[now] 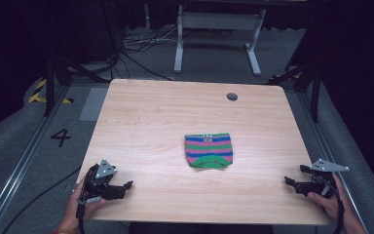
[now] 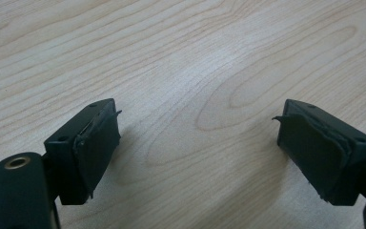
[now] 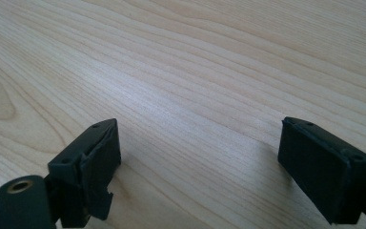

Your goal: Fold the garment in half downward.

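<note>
**Grippers Rested Apart, Striped Cloth Lay Between**

While both grippers sat low at the near corners of the table [image 1: 141,112], a small folded cloth [image 1: 208,150] lay flat near the middle of the light wood top, a little right of centre. It was striped in pink, blue and green, with a green band curving along its near edge. Nothing touched it.

At the near left corner the left gripper [image 1: 125,185] was held in a hand [image 1: 85,204], its tips pointing inward across the table and well apart from the cloth. Seen in the left gripper view, its jaws stood wide, with bare wood grain between the pads [image 2: 97,145].

At the near right edge the right gripper [image 1: 290,181] pointed inward from the other hand [image 1: 327,202], also well clear of the cloth. Its own view showed the jaws spread wide over bare wood, holding nothing.

Farther back, a round grey grommet [image 1: 232,96] sat in the tabletop near the far edge.
</note>
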Demonstrator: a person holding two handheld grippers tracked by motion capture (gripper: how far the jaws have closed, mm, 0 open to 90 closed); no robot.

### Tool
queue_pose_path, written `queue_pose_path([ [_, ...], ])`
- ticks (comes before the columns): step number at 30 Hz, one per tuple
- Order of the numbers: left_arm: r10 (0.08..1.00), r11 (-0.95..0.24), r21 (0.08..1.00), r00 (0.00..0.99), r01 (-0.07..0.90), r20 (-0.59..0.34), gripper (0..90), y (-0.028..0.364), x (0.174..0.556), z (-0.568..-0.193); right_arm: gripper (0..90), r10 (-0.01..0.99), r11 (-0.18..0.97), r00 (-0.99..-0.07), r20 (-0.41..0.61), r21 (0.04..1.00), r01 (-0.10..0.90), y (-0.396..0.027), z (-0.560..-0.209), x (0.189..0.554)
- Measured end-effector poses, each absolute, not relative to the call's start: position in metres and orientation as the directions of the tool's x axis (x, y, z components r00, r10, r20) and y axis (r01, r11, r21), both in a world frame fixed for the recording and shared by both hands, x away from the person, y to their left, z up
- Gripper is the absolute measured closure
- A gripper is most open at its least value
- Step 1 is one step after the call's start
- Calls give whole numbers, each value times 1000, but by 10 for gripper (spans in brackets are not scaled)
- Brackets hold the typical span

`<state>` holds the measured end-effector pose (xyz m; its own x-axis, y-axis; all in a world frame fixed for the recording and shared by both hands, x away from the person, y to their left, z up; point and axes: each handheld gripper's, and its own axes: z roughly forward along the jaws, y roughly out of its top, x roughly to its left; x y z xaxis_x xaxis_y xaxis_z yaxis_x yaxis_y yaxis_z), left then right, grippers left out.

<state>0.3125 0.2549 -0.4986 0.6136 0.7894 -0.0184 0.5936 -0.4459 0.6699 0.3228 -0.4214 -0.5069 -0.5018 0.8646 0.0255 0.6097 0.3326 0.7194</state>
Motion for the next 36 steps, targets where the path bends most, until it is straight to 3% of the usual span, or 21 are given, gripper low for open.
queue_pose_path([
  [6,797,-436,668,603,603,-24,139,254,312,-499,146,865,333,-502,26,719,610,-421,-507,323],
  [22,836,-411,638,549,651,-22,3,252,317,-500,145,865,332,-501,25,719,610,-421,-507,323],
  [36,837,-409,639,547,652,-23,3,252,316,-500,126,869,328,-494,27,716,616,-422,-507,324],
])
